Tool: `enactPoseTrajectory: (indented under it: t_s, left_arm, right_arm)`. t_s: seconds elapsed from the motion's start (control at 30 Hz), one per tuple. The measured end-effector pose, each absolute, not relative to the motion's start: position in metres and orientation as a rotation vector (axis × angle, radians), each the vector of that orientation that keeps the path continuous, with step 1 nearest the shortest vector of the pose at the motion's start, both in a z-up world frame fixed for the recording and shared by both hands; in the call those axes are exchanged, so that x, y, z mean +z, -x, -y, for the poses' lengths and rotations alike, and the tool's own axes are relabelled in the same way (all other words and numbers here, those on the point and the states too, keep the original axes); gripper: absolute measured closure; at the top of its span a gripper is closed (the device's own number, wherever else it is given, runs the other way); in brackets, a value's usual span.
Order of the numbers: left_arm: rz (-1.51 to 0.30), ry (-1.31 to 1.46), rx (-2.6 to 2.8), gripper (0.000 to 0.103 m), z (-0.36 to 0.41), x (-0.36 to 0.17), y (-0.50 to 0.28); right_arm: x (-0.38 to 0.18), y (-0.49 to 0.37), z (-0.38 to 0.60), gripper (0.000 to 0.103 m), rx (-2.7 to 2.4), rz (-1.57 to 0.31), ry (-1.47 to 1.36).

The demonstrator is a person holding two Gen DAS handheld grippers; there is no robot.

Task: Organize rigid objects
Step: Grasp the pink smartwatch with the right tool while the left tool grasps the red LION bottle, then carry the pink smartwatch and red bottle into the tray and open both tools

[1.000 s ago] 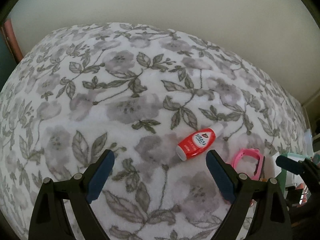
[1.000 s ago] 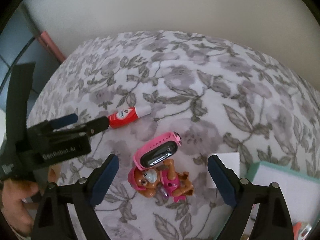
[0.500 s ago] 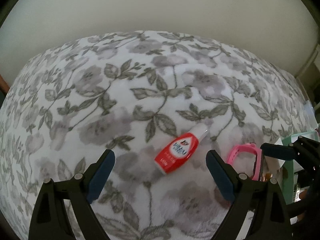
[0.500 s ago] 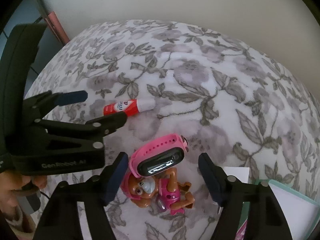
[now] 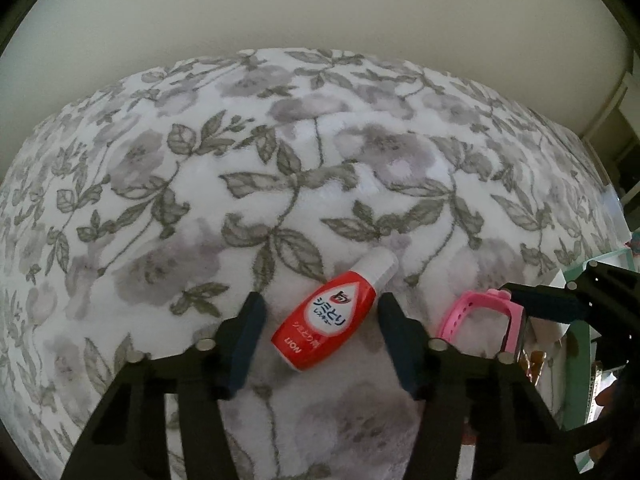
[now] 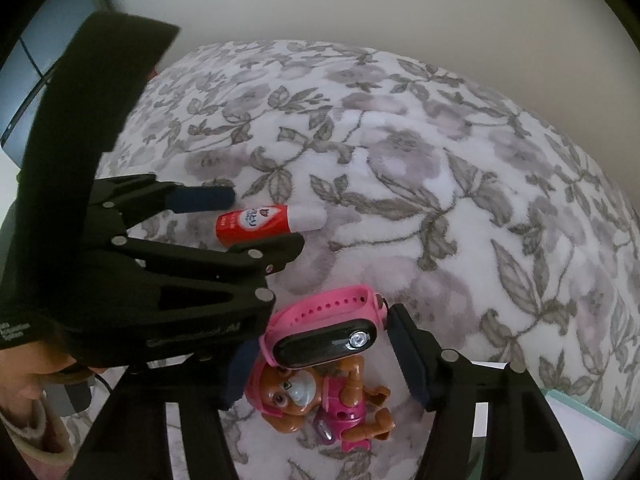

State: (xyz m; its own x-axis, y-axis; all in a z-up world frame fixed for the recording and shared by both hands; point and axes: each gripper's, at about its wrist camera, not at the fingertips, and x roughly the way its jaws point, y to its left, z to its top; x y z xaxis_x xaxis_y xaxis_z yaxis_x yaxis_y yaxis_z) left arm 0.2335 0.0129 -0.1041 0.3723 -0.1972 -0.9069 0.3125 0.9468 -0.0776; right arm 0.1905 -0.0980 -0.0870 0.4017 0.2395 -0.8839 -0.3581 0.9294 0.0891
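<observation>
Left wrist view, change: the left gripper stood wide a second ago with the red stain-remover bottle ahead and to the right of it; now the bottle lies between the two blue pads and the jaws are closing, gaps still showing on both sides, so not yet a grasp.
Right wrist view, change: the right gripper also stood wide a second ago; now its jaws are closing around the pink smartwatch. The right pad sits at the watch's end, and the left pad is partly hidden behind the other tool, so I cannot tell whether the watch is clamped.
Only in right wrist view: a pink-and-brown puppy figure lying under the watch, touching it; the dark watch face with its small lens; the person's hand and sleeve at the lower left; the bottle seen from the side between the left tool's fingers.
Only in left wrist view: the bottle's label with Japanese lettering and its white cap pointing up and right; the watch strap seen edge-on.
Surroundings: a floral fleece blanket under everything, a plain wall behind, a mint-edged box at the right.
In the way: the left tool's black body covers much of the right camera's left side.
</observation>
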Motion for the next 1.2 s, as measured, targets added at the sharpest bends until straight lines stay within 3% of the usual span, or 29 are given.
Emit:
enactPoseTrajectory:
  t_s: [0.03, 0.37, 0.6, 0.77, 1.03, 1.2]
  left_arm:
    - [-1.143, -0.115, -0.329, 0.053, -0.013, -0.104, -0.233]
    - [-1.158, -0.086, -0.327, 0.055, -0.019, -0.101, -0.227]
    - [-1.188, -0.025, -0.318, 0.070, -0.025, -0.094, -0.216]
    - [-1.188, -0.025, -0.305, 0.072, -0.025, -0.085, -0.204]
    - [-1.165, 0.006, -0.293, 0.081, -0.026, -0.054, -0.182]
    - [-1.137, 0.022, -0.315, 0.081, -0.015, -0.027, -0.165]
  right_arm:
    - [-0.087, -0.191, 0.098, 0.038, 0.380, -1.093, 0.122]
    - [-0.085, -0.188, 0.101, 0.039, 0.373, -1.086, 0.087]
    - [-0.072, -0.178, 0.112, 0.039, 0.348, -1.071, 0.031]
    - [-0.057, -0.163, 0.118, 0.039, 0.338, -1.053, 0.012]
    - [-0.034, -0.137, 0.131, 0.039, 0.314, -1.031, -0.029]
    - [-0.016, -0.115, 0.144, 0.039, 0.283, -1.008, -0.068]
